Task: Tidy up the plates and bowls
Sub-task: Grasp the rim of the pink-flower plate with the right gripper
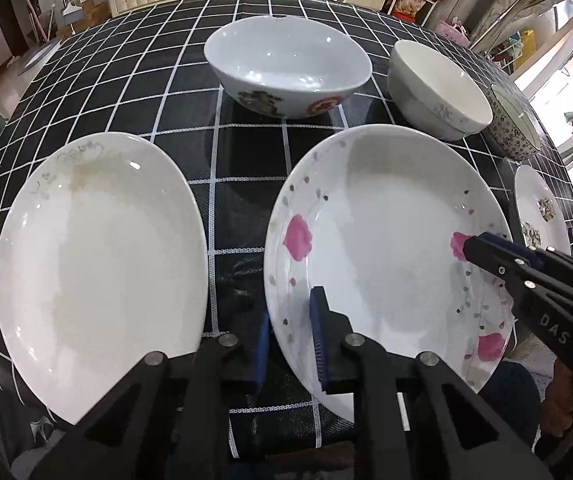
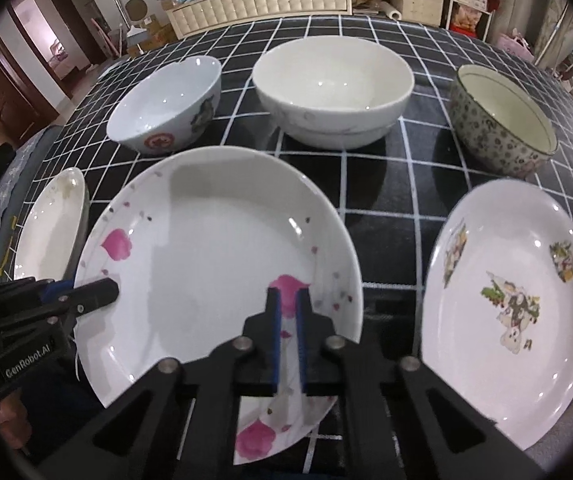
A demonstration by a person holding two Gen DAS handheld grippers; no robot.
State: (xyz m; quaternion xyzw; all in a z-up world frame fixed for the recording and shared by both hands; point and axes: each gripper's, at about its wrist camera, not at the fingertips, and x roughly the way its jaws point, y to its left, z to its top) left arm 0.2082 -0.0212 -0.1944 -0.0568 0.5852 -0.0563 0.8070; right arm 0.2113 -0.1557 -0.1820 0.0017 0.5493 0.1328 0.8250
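A white plate with pink flowers (image 1: 386, 240) (image 2: 214, 264) sits at the table's near edge. My left gripper (image 1: 290, 344) is shut on its left rim; it shows in the right wrist view (image 2: 98, 294). My right gripper (image 2: 288, 336) is shut on its right rim; it shows in the left wrist view (image 1: 482, 250). A plain white plate (image 1: 98, 268) (image 2: 50, 224) lies to the left. A plate with printed pictures (image 2: 510, 304) (image 1: 542, 212) lies to the right. Three bowls stand behind: a pale blue one (image 1: 286, 64) (image 2: 166, 104), a white one (image 1: 438, 88) (image 2: 332, 88), a patterned grey one (image 2: 502, 120) (image 1: 514, 124).
The table carries a black cloth with a white grid (image 1: 214, 160) (image 2: 390, 184). Behind the table stand a cream padded cabinet (image 2: 262, 0) and cluttered shelves. A doorway (image 2: 18, 60) opens at the far left.
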